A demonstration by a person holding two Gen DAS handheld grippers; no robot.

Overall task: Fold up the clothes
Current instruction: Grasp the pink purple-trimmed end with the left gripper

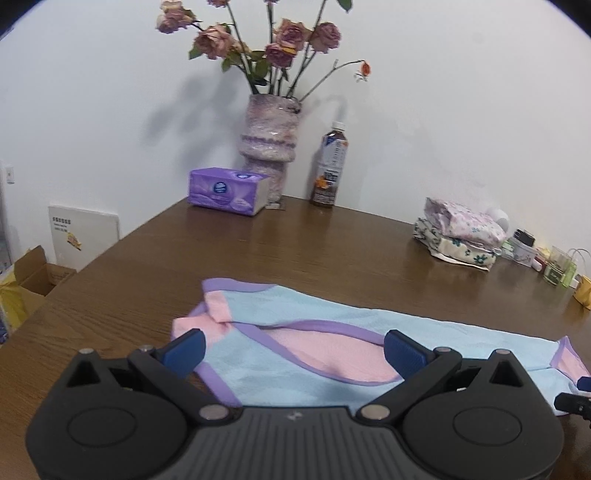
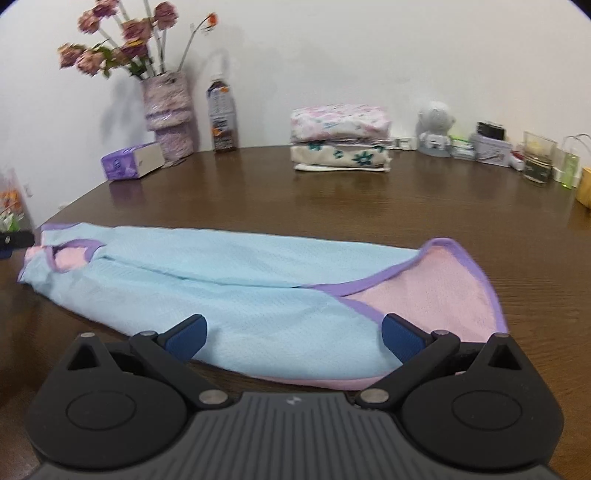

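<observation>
I had the garment point(image 2: 229, 291) lying flat along the near part of the tabletop point(image 2: 369, 206), a light blue piece with pink inner faces and purple trim. Its near hem ran close to the tabletop's front edge under my right tool point(image 2: 293, 338); its left end sat near the rounded left corner. Behind it a wide band of bare brown wood stretched to the things along the wall, so there was free room beyond the cloth and to its right.

My left tool point(image 1: 293, 350) hovered low over the garment's armhole end, fingers spread wide and released, nothing between the blue pads point(image 1: 184, 352). My right tool hung over the other end, near the pink flap, also spread and empty, pads point(image 2: 402, 338) apart above the cloth. I could not tell whether either pad touched the fabric.

At the back stood a pink-and-purple vase point(image 1: 269, 147) holding dried roses point(image 1: 291, 35), a purple tissue box point(image 1: 227, 190) just left of it, and a drink bottle point(image 1: 330, 166) to its right. A stack of folded clothes point(image 2: 340, 138) lay farther right, two floral pieces one atop the other. Beyond it were small jars and tins point(image 2: 517, 155), contents unclear. A cardboard box point(image 1: 33, 275) sat off the tabletop's left edge.
</observation>
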